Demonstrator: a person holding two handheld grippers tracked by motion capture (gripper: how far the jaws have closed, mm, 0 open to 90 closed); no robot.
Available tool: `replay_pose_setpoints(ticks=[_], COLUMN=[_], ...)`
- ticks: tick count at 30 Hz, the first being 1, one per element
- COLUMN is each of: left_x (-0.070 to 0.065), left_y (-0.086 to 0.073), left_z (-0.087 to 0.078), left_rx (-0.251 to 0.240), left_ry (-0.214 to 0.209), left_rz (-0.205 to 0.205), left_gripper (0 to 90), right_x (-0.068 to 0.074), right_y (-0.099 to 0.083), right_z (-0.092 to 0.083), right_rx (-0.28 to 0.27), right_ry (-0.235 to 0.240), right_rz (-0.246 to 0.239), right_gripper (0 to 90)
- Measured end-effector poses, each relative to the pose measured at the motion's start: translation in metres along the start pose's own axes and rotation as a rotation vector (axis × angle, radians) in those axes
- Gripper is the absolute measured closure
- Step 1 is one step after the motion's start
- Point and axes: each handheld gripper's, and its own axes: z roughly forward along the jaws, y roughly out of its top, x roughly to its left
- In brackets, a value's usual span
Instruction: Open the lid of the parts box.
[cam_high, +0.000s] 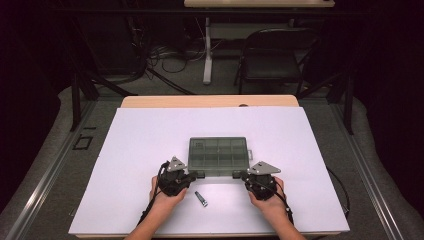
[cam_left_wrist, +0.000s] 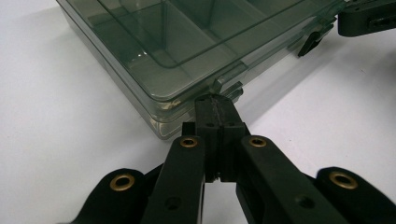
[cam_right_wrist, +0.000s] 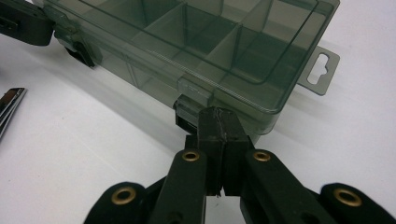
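The smoke-grey transparent plastic compartment box (cam_high: 219, 156) lay closed at the centre of the white counter (cam_high: 140, 150), in the middle of the high view, its near long edge facing the person. The left tongs (cam_left_wrist: 215, 103) were clenched, jaws pressed together with nothing between them, and their tip stood against the left-hand latch tab (cam_left_wrist: 229, 79) on the box's front edge. The right tongs (cam_right_wrist: 219, 116) were likewise clenched and empty, with their tip at the right-hand latch (cam_right_wrist: 189, 109). A small silver and grey cylindrical part (cam_high: 201, 198) lay on the counter between the two hands, in the lower middle of the high view, just apart from the box.

The step in hand appeared to be releasing both front latches to open the lid. For a clean result, each clenched tip should bear squarely under its latch's lip. Both tips should lever together and evenly, so that the light box neither slid away toward the top of the frame nor twisted. Pressure should stay gentle, since thin plastic tabs may snap.
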Motion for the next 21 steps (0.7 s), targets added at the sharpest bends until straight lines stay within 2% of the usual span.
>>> replay_pose_setpoints(ticks=[5,21], left_x=[0.0000,-0.0003], left_y=[0.0000,0.0000], left_z=[-0.0001,-0.0002], left_rx=[0.000,-0.004], left_ry=[0.000,0.002], left_rz=[-0.002,-0.004], left_gripper=[90.0,90.0], right_x=[0.0008,0.0018], right_y=[-0.0002,0.0000], right_z=[0.0013,0.0007], right_rx=[0.001,-0.008], right_ry=[-0.004,-0.002], right_rz=[-0.010,0.000], right_gripper=[89.0,89.5])
